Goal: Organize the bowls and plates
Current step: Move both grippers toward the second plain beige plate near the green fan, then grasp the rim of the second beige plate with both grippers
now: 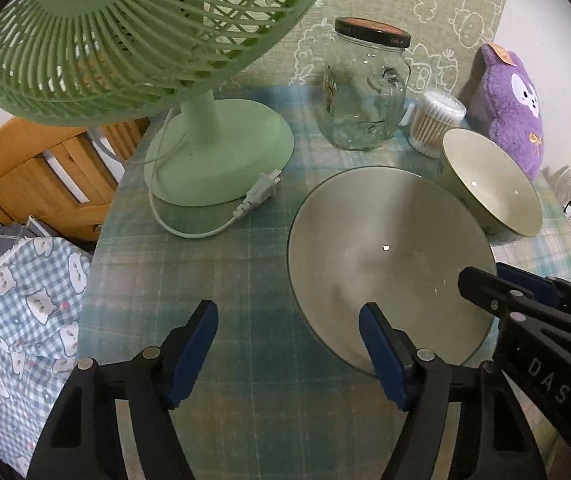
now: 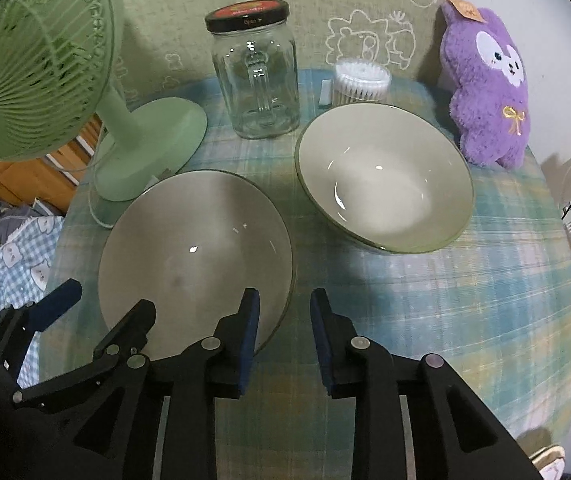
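Note:
A wide, shallow grey-green plate [image 1: 389, 256] [image 2: 197, 248] lies on the checked tablecloth. A deeper cream bowl [image 1: 493, 188] [image 2: 385, 176] stands just behind it to the right. My left gripper [image 1: 289, 340] [image 2: 109, 300] is open and straddles the plate's near left rim, one finger over the cloth and one over the plate. My right gripper [image 2: 285, 320] [image 1: 485, 274] has its jaws a little apart around the plate's near right rim, and its pads are not pressing on it.
A green desk fan [image 1: 213, 148] [image 2: 141, 148] with its loose plug [image 1: 261, 192] stands at the left. A lidded glass jar [image 2: 257, 76], a tub of cotton swabs [image 2: 361, 80] and a purple plush toy [image 2: 489, 88] line the back. The table edge drops to bedding [image 1: 25, 300] at the left.

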